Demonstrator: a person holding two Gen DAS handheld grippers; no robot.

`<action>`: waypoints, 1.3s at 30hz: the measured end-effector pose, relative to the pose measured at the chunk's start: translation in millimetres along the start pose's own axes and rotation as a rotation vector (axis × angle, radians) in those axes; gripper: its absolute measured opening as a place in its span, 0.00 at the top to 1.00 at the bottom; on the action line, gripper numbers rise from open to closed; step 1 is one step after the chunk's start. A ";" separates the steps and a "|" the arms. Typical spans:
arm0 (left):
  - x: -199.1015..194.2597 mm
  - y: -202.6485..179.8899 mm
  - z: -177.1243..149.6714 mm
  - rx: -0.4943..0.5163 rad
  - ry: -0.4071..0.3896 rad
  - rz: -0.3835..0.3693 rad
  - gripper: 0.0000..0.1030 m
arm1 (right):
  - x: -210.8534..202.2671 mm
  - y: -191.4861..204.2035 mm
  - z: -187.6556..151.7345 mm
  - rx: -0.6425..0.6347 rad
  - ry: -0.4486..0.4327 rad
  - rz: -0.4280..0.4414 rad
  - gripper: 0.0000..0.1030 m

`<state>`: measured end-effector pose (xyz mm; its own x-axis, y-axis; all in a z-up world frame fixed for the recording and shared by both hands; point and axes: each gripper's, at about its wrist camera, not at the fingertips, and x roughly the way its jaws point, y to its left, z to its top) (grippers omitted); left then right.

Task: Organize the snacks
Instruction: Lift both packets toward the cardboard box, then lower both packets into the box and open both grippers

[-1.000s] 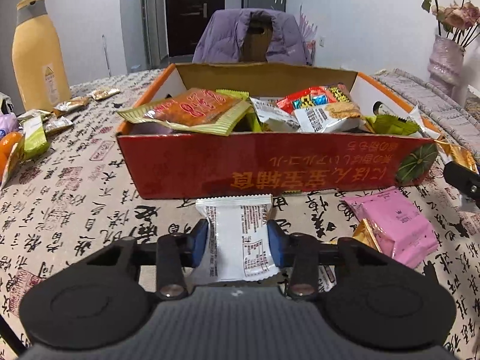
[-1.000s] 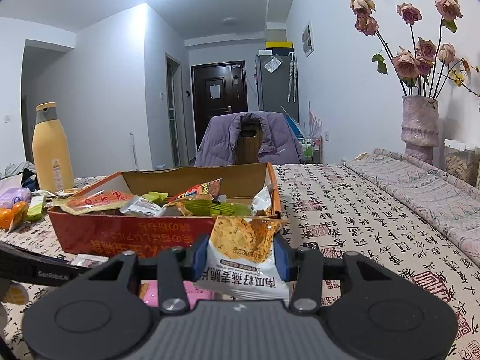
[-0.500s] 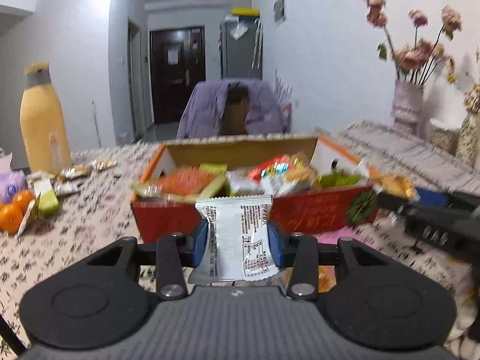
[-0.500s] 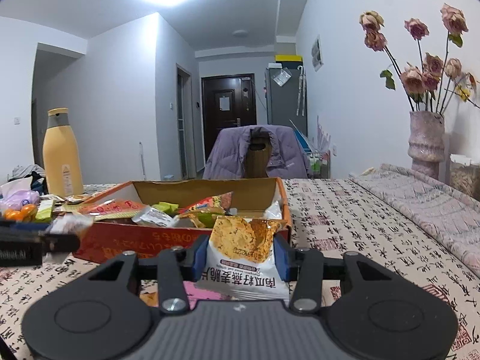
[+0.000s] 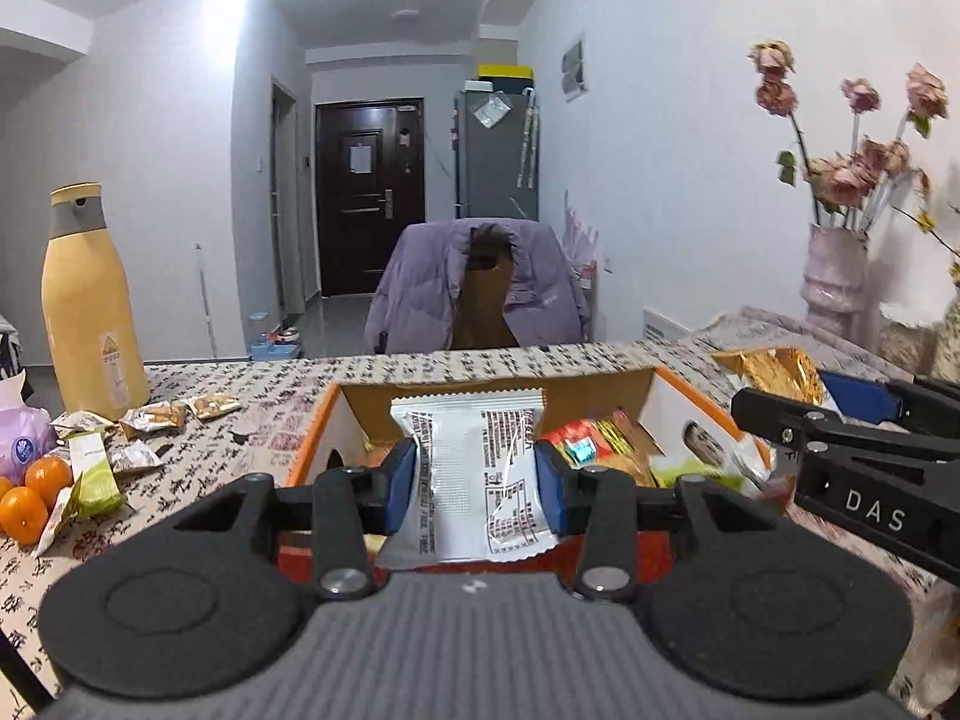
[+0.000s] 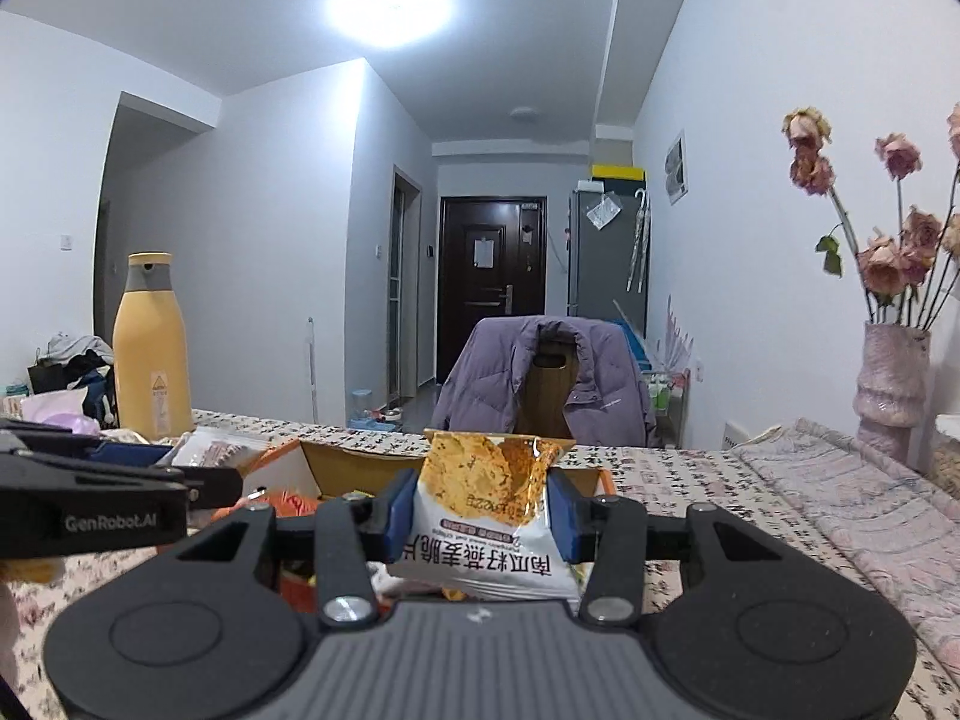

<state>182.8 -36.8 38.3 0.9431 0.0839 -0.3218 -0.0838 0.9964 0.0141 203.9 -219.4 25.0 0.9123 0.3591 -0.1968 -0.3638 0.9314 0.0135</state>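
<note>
My left gripper (image 5: 475,483) is shut on a white snack packet (image 5: 474,468) with black print, held upright over the near wall of the red and orange cardboard box (image 5: 666,387). Several snack packs (image 5: 591,441) fill the box. My right gripper (image 6: 480,507) is shut on a white and orange crisp packet (image 6: 489,504), raised above the same box (image 6: 360,468). In the left wrist view the right gripper (image 5: 840,420) comes in from the right with the golden top of its packet (image 5: 771,366). In the right wrist view the left gripper (image 6: 198,471) shows at the left edge with its packet.
A tall yellow bottle (image 5: 90,300) stands at the back left of the table. Loose snack packs (image 5: 144,420), oranges (image 5: 30,495) and a purple tissue pack (image 5: 24,438) lie at the left. A vase of dried roses (image 5: 834,276) stands at the right. A chair with a purple jacket (image 5: 480,294) is behind.
Both grippers have risen with their packets and tilted up, so the box now sits lower in each view. The left one has come over the box's near wall.
</note>
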 end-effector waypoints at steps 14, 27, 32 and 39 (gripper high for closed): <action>70.4 23.7 13.1 -0.063 0.017 0.096 0.59 | 78.7 4.9 -3.8 -0.002 0.034 -0.085 0.57; 92.2 37.0 -6.6 -0.107 0.022 0.088 0.43 | 89.3 -1.4 -18.4 0.013 0.079 -0.069 0.41; 83.3 45.2 -7.4 -0.144 -0.043 0.126 0.00 | 81.0 -5.1 -18.7 0.043 0.046 -0.071 0.00; 79.9 46.2 -6.3 -0.156 -0.058 0.145 0.00 | 80.9 -8.9 -17.6 0.045 0.034 -0.091 0.00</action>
<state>252.3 15.8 7.3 0.9342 0.2312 -0.2716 -0.2644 0.9600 -0.0924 277.7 -199.7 -8.3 0.9340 0.2713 -0.2327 -0.2701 0.9621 0.0374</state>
